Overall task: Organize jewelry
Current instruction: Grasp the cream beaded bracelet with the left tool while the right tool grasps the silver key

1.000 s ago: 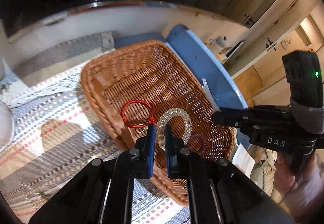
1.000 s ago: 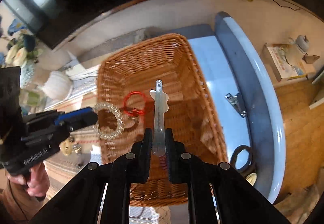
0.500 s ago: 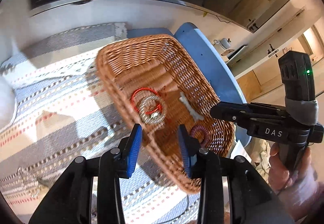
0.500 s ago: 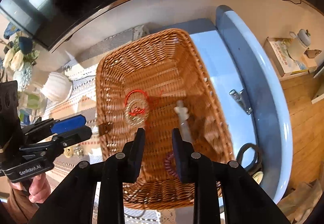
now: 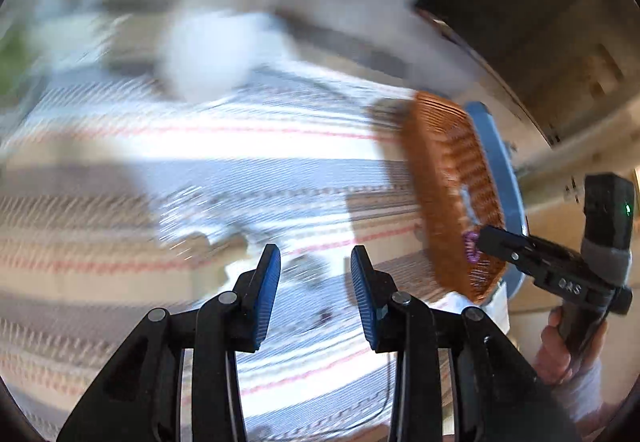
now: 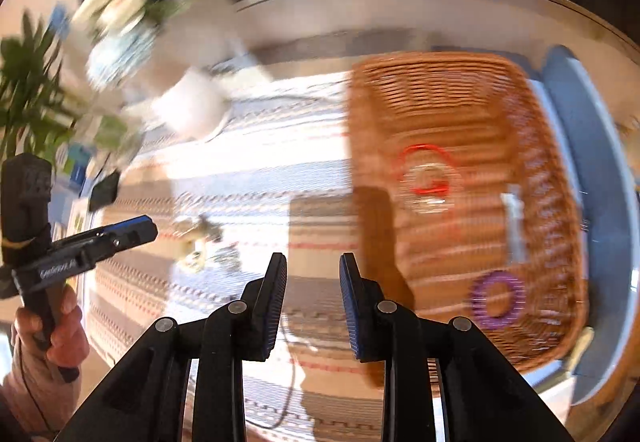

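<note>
1. Both jaws stand spread with nothing between them: we carry the left gripper (image 5: 315,282) and right gripper (image 6: 313,278) empty.
2. Right of our right jaws, the wicker basket (image 6: 452,76) holds a red ring (image 6: 426,168), a clear beaded bracelet (image 6: 430,188), a purple coil (image 6: 498,300) and a pale clip (image 6: 514,220).
3. We judge this the fetch step: blurred loose pieces (image 6: 200,246) lie on the striped cloth (image 6: 256,178), ahead-left of our right jaws.
4. Next we need to slow, centre over one piece and close.

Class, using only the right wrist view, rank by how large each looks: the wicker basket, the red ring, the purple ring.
1. Wicker basket, by far the largest.
2 and 3. Red ring and purple ring: near alike; motion blur and unequal nearness to the camera leave them unranked.
</note>
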### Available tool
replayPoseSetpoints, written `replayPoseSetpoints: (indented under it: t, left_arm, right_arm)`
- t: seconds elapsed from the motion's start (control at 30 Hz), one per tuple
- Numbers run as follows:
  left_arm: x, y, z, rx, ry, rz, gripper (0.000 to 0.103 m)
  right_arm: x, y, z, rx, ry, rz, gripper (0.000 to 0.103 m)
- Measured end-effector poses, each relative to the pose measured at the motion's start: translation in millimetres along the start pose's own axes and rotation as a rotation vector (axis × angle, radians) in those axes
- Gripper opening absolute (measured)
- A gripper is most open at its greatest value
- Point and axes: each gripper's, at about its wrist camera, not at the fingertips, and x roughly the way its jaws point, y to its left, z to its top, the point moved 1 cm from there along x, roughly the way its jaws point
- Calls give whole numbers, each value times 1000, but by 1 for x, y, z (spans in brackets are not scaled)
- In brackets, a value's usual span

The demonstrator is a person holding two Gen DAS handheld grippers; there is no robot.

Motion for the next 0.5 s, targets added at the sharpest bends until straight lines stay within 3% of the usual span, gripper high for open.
replayPoseSetpoints:
  t: [0.1, 0.23, 0.5]
  left_arm:
    - [-10, 37, -13, -48, 7, 26, 36]
    - [-6, 68, -26, -89, 52, -4, 36]
    - [22, 76, -22, -62, 96, -24, 36]
  right_arm:
    - [16, 31, -3, -32, 26, 22, 27]
    - [43, 68, -11, -55, 76, 57, 27]
    - [77, 100, -25, -64, 136, 59, 27]
